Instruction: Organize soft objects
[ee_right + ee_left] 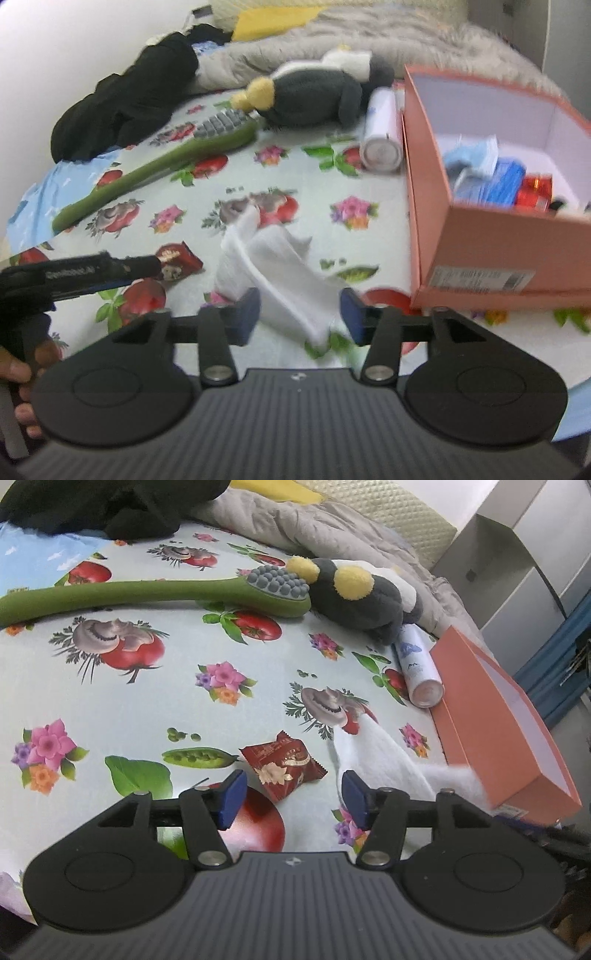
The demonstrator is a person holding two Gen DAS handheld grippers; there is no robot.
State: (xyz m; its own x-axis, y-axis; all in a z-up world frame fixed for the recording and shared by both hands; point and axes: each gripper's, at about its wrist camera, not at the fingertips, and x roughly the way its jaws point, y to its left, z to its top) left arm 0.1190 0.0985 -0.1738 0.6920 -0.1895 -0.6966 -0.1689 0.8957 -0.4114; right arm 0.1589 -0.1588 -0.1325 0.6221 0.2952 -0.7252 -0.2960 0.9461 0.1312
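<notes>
A white sock (273,266) lies crumpled on the flowered sheet; it also shows in the left wrist view (384,764). My right gripper (299,314) is open with its jaws on either side of the sock's near end. My left gripper (291,797) is open and empty, just short of a red snack packet (284,768), with the sock to its right. It shows from the side in the right wrist view (110,269). A grey and yellow plush toy (354,590) and a green plush toothbrush (147,594) lie further back.
An orange shoebox (491,236) with small packets inside stands on the right. A white spray can (417,664) lies beside it. Black clothing (122,103) and a grey quilt (369,33) are at the back.
</notes>
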